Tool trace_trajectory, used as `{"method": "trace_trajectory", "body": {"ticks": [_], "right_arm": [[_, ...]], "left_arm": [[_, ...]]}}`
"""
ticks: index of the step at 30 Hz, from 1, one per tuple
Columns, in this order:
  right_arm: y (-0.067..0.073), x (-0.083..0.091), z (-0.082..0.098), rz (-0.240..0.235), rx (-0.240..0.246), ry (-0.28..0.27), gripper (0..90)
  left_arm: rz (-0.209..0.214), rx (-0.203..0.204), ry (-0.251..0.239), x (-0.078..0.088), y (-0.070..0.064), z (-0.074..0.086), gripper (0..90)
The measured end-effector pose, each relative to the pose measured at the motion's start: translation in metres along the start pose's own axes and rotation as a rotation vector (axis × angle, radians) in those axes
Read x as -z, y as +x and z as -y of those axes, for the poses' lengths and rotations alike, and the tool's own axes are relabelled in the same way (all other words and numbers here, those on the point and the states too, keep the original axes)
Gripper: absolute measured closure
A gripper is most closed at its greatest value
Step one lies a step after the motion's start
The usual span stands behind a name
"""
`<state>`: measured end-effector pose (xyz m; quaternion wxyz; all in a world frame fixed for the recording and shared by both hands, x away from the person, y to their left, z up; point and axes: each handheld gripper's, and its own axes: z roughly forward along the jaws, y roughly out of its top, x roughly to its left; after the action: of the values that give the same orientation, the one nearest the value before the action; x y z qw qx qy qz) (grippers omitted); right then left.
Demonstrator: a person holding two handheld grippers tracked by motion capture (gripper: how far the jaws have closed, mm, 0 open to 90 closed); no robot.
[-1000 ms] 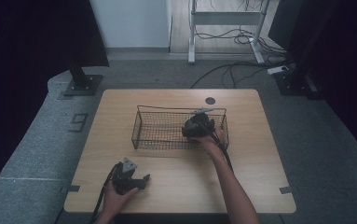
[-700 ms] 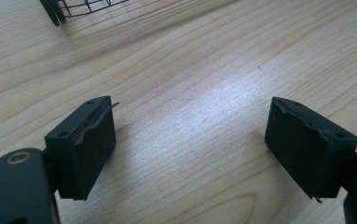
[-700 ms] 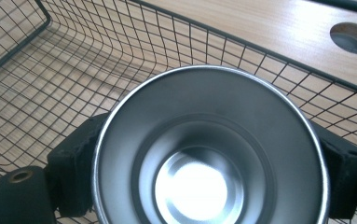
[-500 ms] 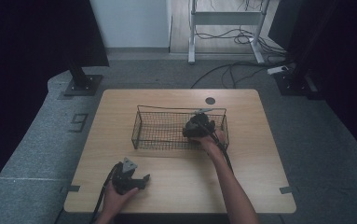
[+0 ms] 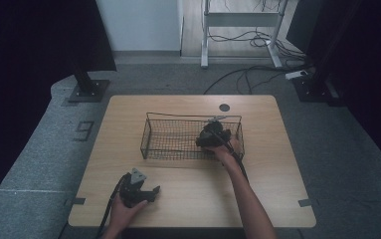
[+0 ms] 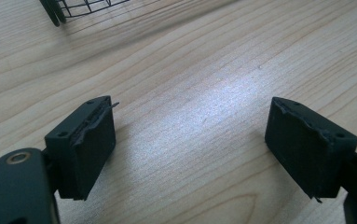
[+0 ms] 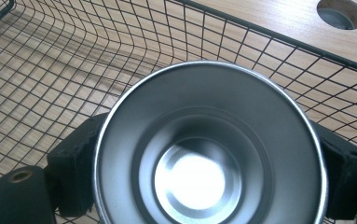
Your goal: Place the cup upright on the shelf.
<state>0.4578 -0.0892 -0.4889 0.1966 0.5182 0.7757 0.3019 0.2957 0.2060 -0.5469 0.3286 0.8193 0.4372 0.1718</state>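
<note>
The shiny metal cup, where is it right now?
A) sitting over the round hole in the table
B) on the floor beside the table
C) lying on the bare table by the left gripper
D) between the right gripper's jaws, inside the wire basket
D: in the right gripper view the metal cup sits between the two black jaws, with the wire basket mesh all around it.

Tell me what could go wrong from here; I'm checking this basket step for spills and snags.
1. The shiny round metal cup sits between the right gripper jaws inside the black wire basket; if let go above the mesh floor, it could tip or roll.
2. That gripper is close to the basket's right end wall, so lifting out could snag the wire and drag the basket across the wooden table.
</note>
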Motion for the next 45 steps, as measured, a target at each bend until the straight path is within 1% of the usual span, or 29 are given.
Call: {"method": "trace_trajectory", "body": {"ticks": [1, 5, 6, 9, 11, 12, 13, 14, 16, 20, 24, 27, 28, 30, 31, 35, 39, 40, 41, 43, 44, 45], "right_arm": [[0.001, 0.0, 0.0, 0.003, 0.012, 0.001, 12.6], [0.0, 0.002, 0.0, 0.003, 0.028, 0.001, 12.4], [-0.001, 0.003, 0.0, 0.006, 0.034, -0.005, 11.1], [-0.003, 0.004, 0.0, 0.007, 0.035, -0.009, 9.6], [-0.005, 0.006, 0.0, 0.005, 0.028, -0.02, 8.1], [-0.006, 0.008, 0.0, -0.013, 0.024, -0.037, 6.8], [-0.006, 0.01, 0.0, -0.018, 0.024, -0.045, 6.1], [-0.006, 0.01, 0.0, -0.018, 0.024, -0.045, 6.1], [-0.007, 0.013, -0.001, -0.019, 0.03, -0.064, 5.4], [-0.01, 0.023, -0.003, -0.024, 0.012, -0.121, 4.9], [-0.014, 0.035, -0.003, -0.031, 0.009, -0.168, 4.8], [-0.017, 0.046, -0.001, -0.05, -0.005, -0.21, 5.5], [-0.018, 0.053, 0.002, -0.064, -0.005, -0.228, 5.6], [-0.019, 0.059, 0.005, -0.068, -0.005, -0.244, 5.9], [-0.019, 0.059, 0.005, -0.068, -0.005, -0.244, 5.9], [-0.019, 0.073, 0.015, -0.081, 0.011, -0.269, 7.0], [-0.019, 0.086, 0.03, -0.1, 0.01, -0.3, 8.7], [-0.019, 0.092, 0.038, -0.108, 0.011, -0.311, 9.2], [-0.019, 0.092, 0.038, -0.108, 0.011, -0.311, 9.2], [-0.019, 0.098, 0.047, -0.117, 0.016, -0.32, 9.8], [-0.02, 0.103, 0.056, -0.124, 0.017, -0.324, 10.3], [-0.02, 0.103, 0.056, -0.124, 0.017, -0.324, 10.3]], "left_arm": [[0.0, 0.0, 0.0, 0.0, 0.0, 0.0, 16.1], [0.0, 0.0, 0.0, 0.0, 0.0, 0.0, 16.1], [0.0, 0.0, 0.0, 0.0, 0.0, 0.0, 16.1], [0.0, -0.001, 0.001, 0.0, 0.0, 0.0, 16.1], [0.0, -0.001, 0.001, 0.0, 0.0, 0.0, 16.1], [0.0, 0.0, 0.0, 0.0, 0.0, 0.0, 16.1], [0.0, 0.0, 0.0, 0.0, 0.0, 0.0, 16.1], [0.0, 0.0, 0.0, 0.0, 0.0, 0.0, 16.1], [0.0, 0.0, 0.0, 0.0, 0.0, 0.0, 16.1], [-0.001, -0.001, 0.001, 0.0, 0.0, 0.0, 16.1], [-0.001, -0.001, 0.001, 0.0, 0.0, 0.0, 16.1], [-0.001, -0.001, 0.001, 0.0, 0.0, 0.0, 16.1], [-0.001, -0.001, 0.001, 0.0, 0.0, 0.0, 16.1], [0.0, 0.0, 0.001, 0.0, 0.0, 0.0, 16.1], [0.0, 0.0, 0.001, 0.0, 0.0, 0.0, 16.1], [-0.001, 0.0, 0.001, 0.0, 0.0, 0.0, 16.1], [0.0, -0.001, 0.002, 0.0, 0.0, 0.0, 16.1], [0.0, -0.001, 0.002, 0.0, 0.0, 0.0, 16.1], [-0.001, 0.0, 0.001, 0.0, 0.0, 0.0, 16.1], [-0.001, -0.001, 0.001, 0.0, 0.0, 0.0, 16.1], [0.0, 0.001, -0.001, 0.0, 0.0, 0.0, 16.1], [-0.001, 0.0, 0.001, 0.0, 0.0, 0.0, 16.1]]}}
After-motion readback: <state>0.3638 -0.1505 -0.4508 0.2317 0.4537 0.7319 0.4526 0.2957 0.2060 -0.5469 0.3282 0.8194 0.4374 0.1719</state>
